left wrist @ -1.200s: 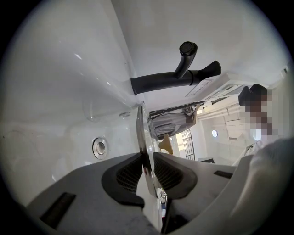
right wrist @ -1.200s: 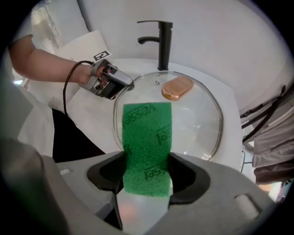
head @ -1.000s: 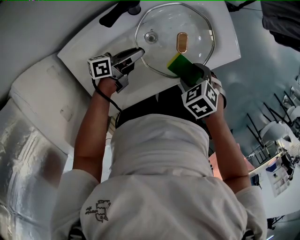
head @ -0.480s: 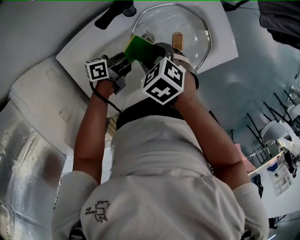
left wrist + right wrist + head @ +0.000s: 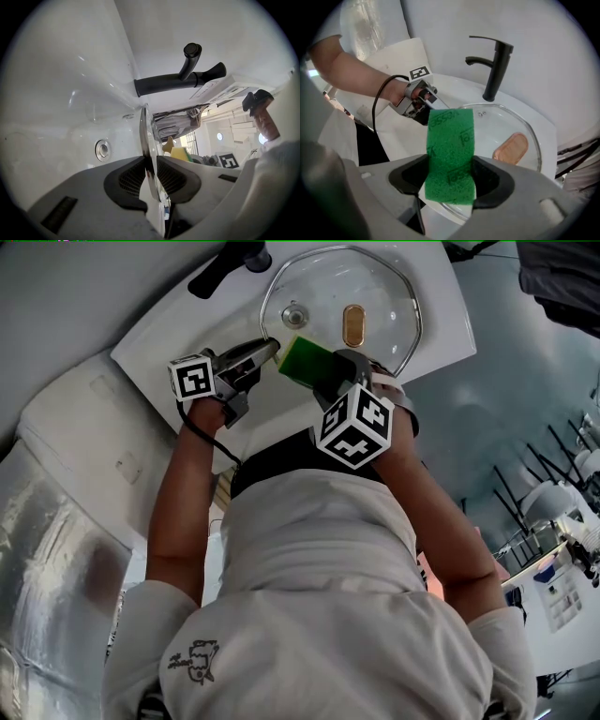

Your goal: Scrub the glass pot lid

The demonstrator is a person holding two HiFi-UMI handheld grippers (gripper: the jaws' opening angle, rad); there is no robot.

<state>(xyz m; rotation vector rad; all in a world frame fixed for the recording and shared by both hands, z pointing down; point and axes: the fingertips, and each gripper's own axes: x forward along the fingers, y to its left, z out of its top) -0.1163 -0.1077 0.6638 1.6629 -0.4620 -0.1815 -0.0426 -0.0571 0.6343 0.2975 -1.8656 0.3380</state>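
Arguably, with the left gripper [image 5: 268, 345] pinching only the eight-o'clock rim of the glass pot lid [image 5: 380, 282] over the sink [image 5: 164, 334], hard pressure from the right gripper [image 5: 450, 180] and its clamped sponge [image 5: 305, 360] at seven o'clock could twist the lid free.

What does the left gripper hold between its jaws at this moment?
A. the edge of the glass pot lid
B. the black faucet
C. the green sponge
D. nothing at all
A: seen in its own view, the left gripper pinches the edge of the glass pot lid, while the green sponge is clamped in the right gripper.
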